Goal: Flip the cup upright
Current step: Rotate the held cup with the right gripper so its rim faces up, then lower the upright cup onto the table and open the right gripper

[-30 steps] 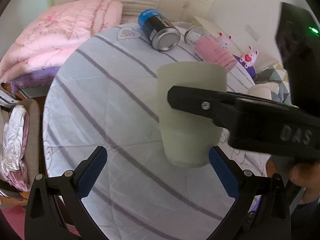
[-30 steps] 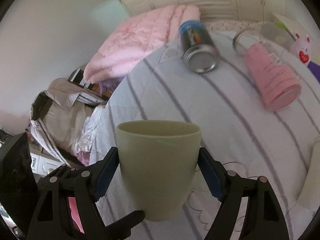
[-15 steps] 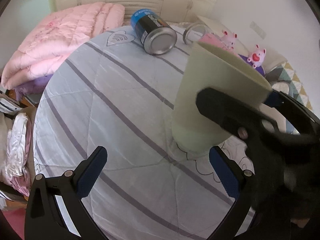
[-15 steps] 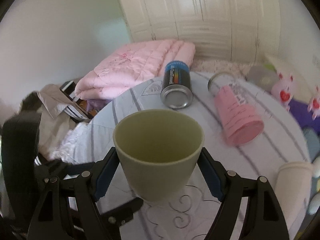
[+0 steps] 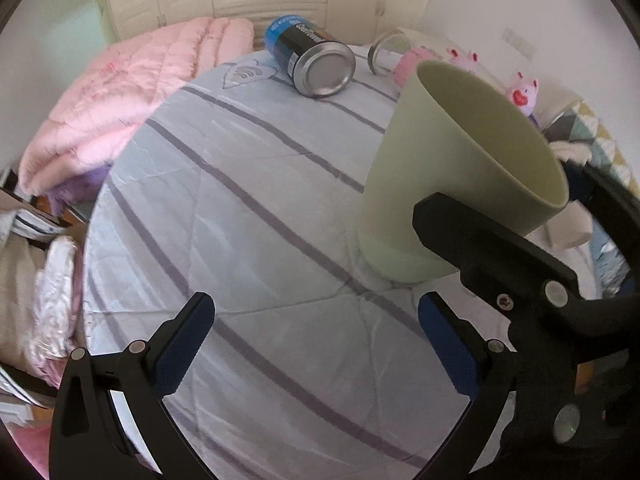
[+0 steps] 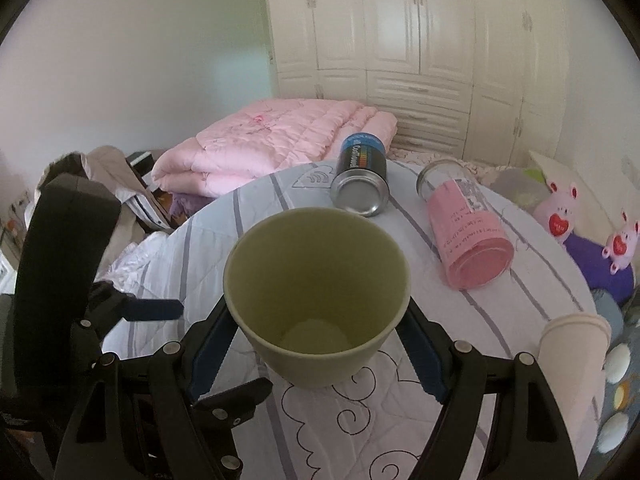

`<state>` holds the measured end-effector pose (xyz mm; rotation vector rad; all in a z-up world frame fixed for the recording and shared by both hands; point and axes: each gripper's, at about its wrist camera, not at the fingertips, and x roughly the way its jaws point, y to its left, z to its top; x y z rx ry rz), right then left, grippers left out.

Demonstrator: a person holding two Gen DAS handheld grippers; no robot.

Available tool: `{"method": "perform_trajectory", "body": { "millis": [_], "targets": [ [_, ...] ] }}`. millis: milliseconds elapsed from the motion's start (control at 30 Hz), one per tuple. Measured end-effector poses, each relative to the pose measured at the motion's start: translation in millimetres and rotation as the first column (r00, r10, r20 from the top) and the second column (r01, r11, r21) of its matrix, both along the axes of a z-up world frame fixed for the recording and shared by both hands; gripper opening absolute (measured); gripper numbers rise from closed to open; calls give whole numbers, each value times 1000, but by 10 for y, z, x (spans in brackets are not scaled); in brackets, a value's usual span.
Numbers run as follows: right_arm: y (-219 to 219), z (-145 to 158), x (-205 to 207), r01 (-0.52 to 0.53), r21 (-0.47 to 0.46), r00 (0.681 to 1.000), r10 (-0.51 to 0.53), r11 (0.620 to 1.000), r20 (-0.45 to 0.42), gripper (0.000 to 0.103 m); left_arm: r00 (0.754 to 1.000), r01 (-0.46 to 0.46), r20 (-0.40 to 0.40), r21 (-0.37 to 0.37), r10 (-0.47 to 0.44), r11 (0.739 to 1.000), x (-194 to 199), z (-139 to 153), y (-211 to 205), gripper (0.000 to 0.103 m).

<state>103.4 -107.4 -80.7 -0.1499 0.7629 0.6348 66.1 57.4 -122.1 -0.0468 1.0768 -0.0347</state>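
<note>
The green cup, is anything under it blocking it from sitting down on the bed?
Nothing visible is in the way. The green cup sits mouth-up between the right gripper pads, its base at the striped quilt. The can and pink bottle lie farther back, apart from it. The left gripper is open and empty.

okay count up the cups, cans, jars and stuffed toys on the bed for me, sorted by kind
Cups: 2, a green cup in the right claw and a beige cup
Cans: 1, a blue and black can on its side
Jars: 1, a pink-labelled jar on its side
Stuffed toys: 2, pink plush toys
Total: 6
</note>
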Motion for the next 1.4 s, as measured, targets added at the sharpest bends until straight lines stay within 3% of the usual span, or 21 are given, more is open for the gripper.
{"method": "perform_trajectory", "body": {
  "millis": [367, 667, 1400],
  "targets": [
    [98, 7, -124, -63, -49, 997, 65, 997, 45, 80, 1000, -5, -10, 32, 5, 999, -63, -17, 36, 103],
    [85, 91, -190, -92, -33, 993, 94, 995, 65, 81, 1000, -3, -7, 22, 4, 1000, -79, 5, 8, 103],
    [-52, 278, -267, -105, -44, 993, 107, 993, 40, 81, 999, 25, 36, 40, -26, 999, -136, 237, -151, 103]
  ]
}}
